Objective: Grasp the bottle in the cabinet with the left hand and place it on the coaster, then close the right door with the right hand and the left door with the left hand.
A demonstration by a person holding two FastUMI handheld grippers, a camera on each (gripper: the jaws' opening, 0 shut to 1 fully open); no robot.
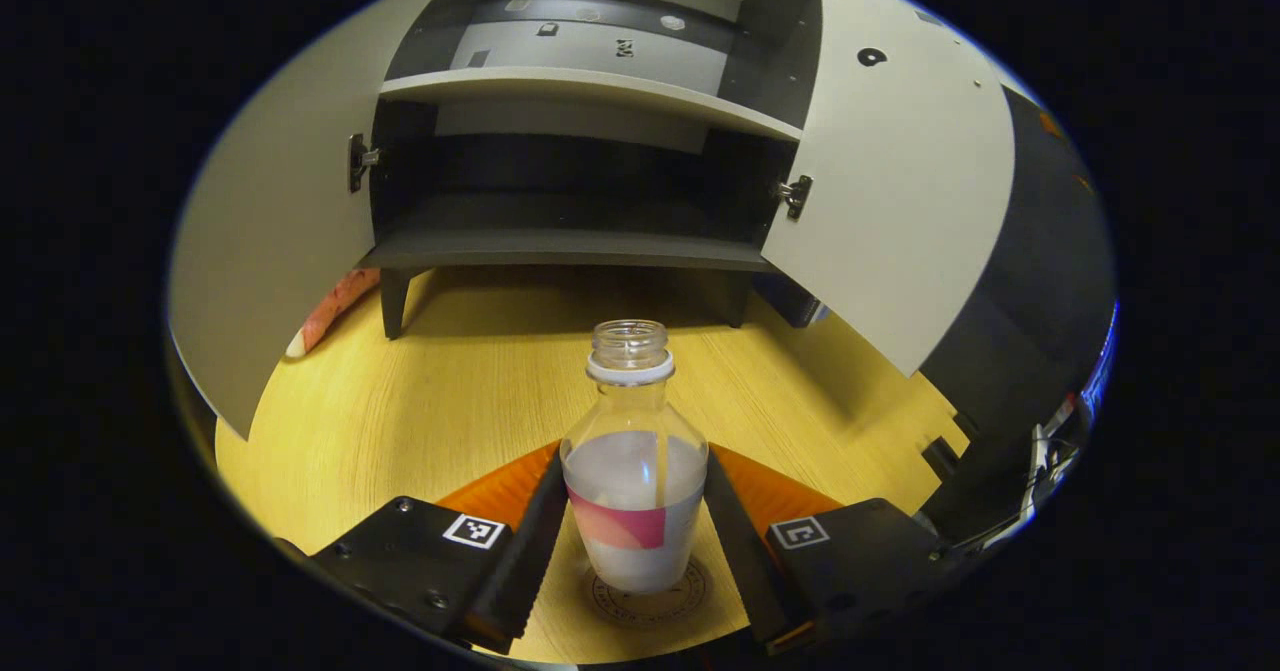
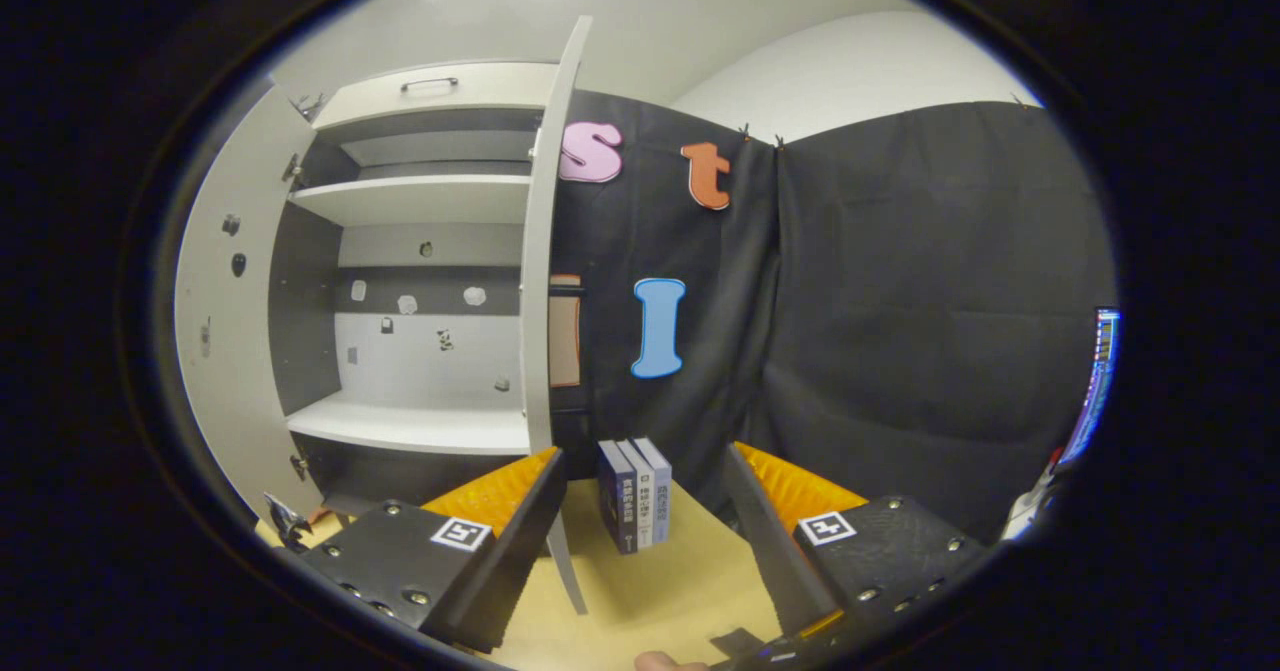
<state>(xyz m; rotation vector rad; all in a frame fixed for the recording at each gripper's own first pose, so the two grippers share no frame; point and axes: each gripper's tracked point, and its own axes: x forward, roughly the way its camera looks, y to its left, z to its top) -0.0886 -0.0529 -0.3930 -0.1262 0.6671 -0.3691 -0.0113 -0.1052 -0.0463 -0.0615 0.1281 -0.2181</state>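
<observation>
Left claw [image 1: 636,541] set around the bottle [image 1: 634,491], a finger close along each flank of the glass; firm pressing on both sides not certain from the left gripper view. Bottle upright and uncapped on the round coaster [image 1: 650,601], the coaster's rim peeking out around the base, on the yellow wooden table [image 1: 450,391]. Cabinet [image 1: 590,131] straight behind the bottle, raised on short legs, both doors swung wide. Left door [image 1: 270,241] spread out to the left of the bottle, its lower corner hanging over the table edge; right door [image 1: 890,181] angled out to the right, its lower corner jutting forward over the table. Open stretch of bare table between the bottle and the cabinet's bottom shelf edge [image 1: 570,249].

Right claw [image 2: 645,541] held with fingers well apart, nothing between them. Right door's thin edge [image 2: 545,281] standing just ahead of that claw, running down close to its left finger. Three upright books [image 2: 636,493] beyond the gap between the fingers, beside the door's edge, against the black cloth wall [image 2: 900,301]. Open table between the fingers in front of the books.
</observation>
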